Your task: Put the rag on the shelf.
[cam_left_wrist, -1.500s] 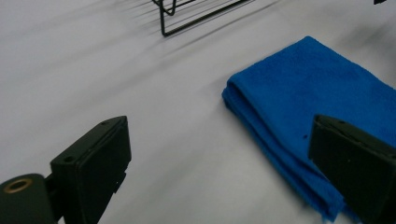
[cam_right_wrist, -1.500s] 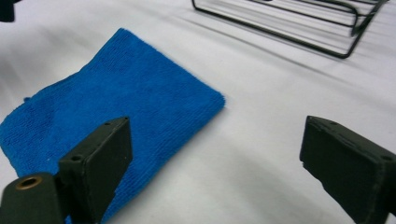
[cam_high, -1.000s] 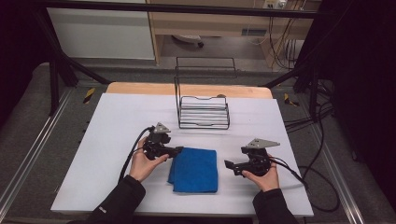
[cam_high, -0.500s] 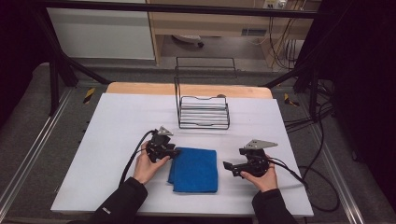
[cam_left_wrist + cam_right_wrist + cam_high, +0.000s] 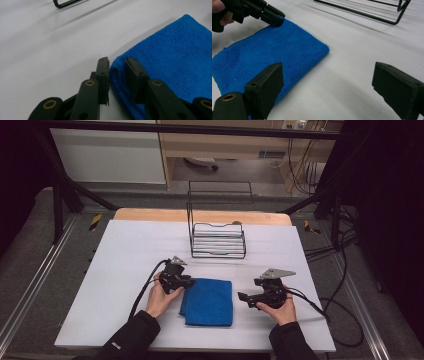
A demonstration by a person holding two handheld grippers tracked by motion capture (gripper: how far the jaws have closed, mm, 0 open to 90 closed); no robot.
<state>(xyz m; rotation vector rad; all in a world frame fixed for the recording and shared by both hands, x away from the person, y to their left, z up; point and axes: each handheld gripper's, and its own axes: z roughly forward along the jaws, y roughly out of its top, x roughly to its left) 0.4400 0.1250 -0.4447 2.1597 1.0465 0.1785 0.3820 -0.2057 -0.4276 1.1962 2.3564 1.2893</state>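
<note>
left gripper [image 5: 186,281]: sitting left of centre in the high view, jaws have just been closing around the cloth's upper-left corner; narrow now, folded edge between the pads [image 5: 103,72], full pinch hard to confirm
right gripper [image 5: 243,296]: resting lower right of centre, jaws standing wide, holding nothing, just off the cloth's right edge
blue cloth [image 5: 209,301]: lying folded flat on the counter [image 5: 125,250], lower centre of the frame
wire rack [image 5: 218,240]: standing above the cloth, well apart
</note>
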